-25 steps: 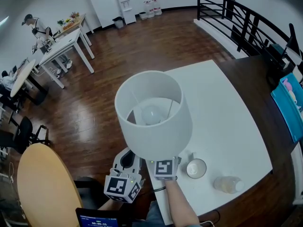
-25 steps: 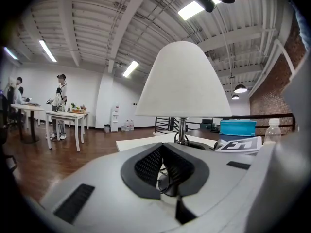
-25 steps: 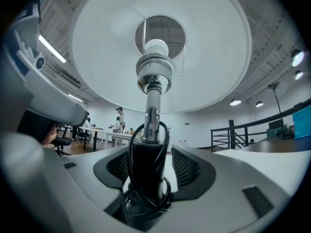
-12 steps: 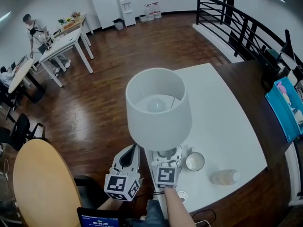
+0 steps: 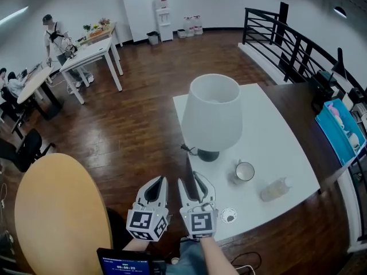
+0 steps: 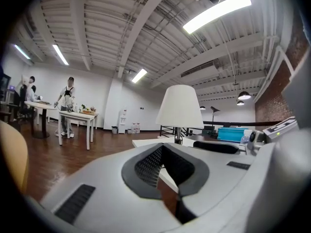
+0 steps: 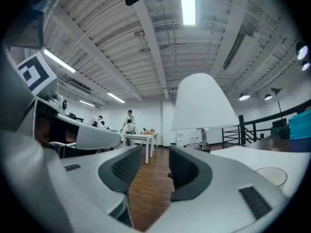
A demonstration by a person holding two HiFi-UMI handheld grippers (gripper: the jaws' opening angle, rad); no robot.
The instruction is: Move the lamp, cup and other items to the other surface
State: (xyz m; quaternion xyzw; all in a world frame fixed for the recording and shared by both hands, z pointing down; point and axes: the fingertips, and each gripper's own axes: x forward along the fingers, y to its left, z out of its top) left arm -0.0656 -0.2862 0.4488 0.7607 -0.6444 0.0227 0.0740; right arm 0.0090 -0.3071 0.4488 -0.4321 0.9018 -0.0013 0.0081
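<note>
Head view, with both gripper views. The lamp (image 5: 212, 116) stands upright on the white table (image 5: 275, 125), its dark base near the table's edge at 7 o'clock. The cup (image 5: 245, 171) sits at 4 o'clock from the lamp base, apart from it, and a clear bottle (image 5: 276, 189) lies on its side at 4 o'clock from the cup. The right gripper (image 5: 191, 179) hovers over the table's near edge at 6 o'clock from the lamp, clear of it — its jaws part-open, having just been closing, with nothing between them. The left gripper (image 5: 158, 179), just beside the right one at its 9 o'clock, has its jaws closed together and holds nothing. A small round disc (image 5: 229, 215) lies on the table at 4 o'clock from the right gripper.
</note>
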